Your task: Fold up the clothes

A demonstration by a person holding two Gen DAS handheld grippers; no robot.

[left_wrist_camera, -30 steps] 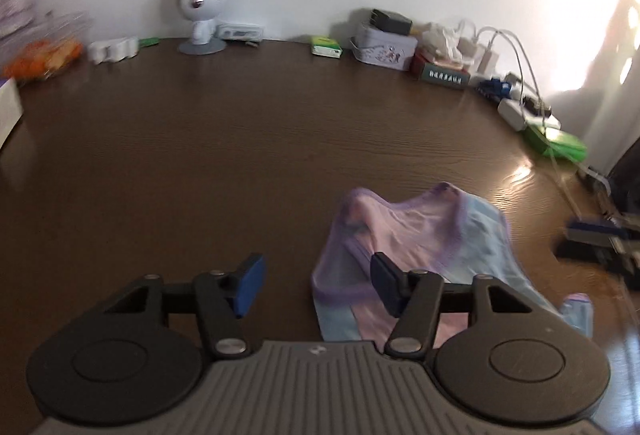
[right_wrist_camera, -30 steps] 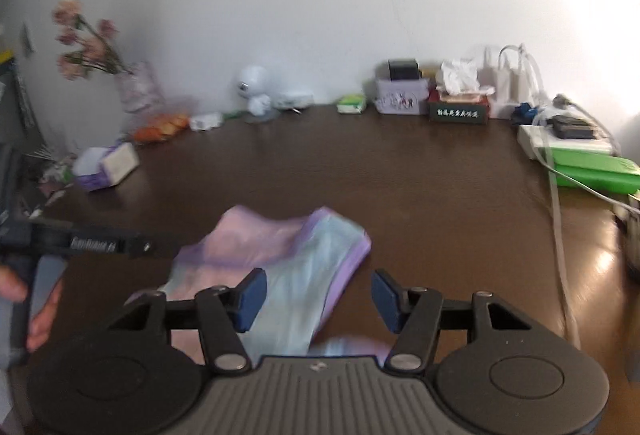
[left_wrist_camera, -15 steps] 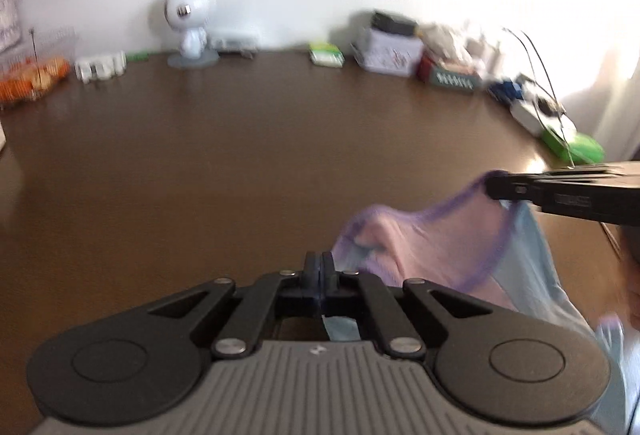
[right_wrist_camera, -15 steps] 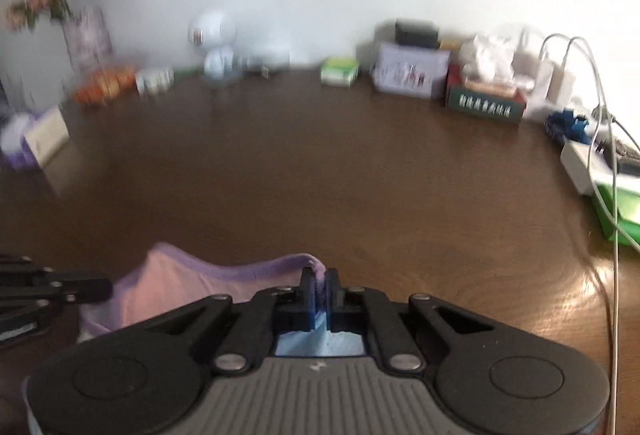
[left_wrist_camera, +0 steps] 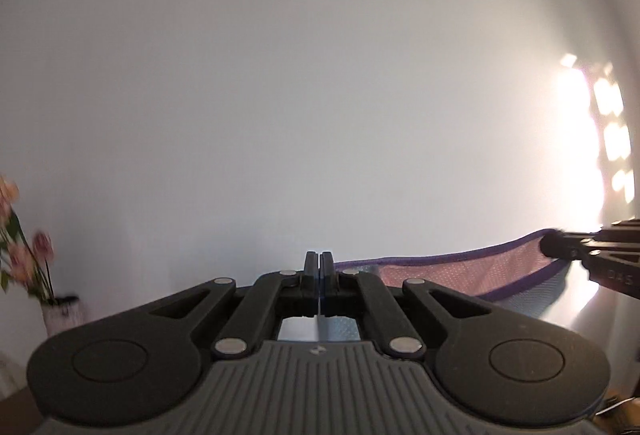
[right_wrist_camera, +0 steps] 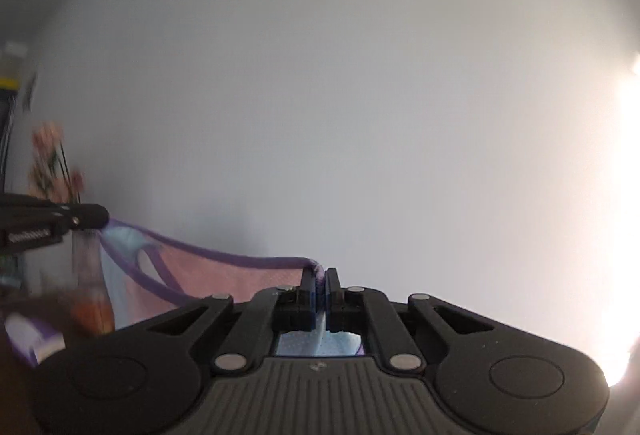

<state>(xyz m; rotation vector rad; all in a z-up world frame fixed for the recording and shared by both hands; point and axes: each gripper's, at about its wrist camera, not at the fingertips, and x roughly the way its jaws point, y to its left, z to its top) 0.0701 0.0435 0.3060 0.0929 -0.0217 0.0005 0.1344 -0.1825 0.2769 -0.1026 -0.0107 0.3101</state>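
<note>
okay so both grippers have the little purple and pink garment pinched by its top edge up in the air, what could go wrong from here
The left gripper and right gripper each pinch only a thin bit of the garment at its purple trim, so a corner might slip free.

The edge sags between them, so it may land creased unless drawn taut.

The table is out of view in both cameras, and the flower vase stands close on the left; lowering blind could brush it.

My left black two-finger gripper point(left_wrist_camera: 319, 262) points level, jaws pressed together on the hem of the pink mesh garment with purple trim point(left_wrist_camera: 460, 274). My right black gripper point(right_wrist_camera: 321, 278) points level too, jaws clamped on the same hem.
</note>
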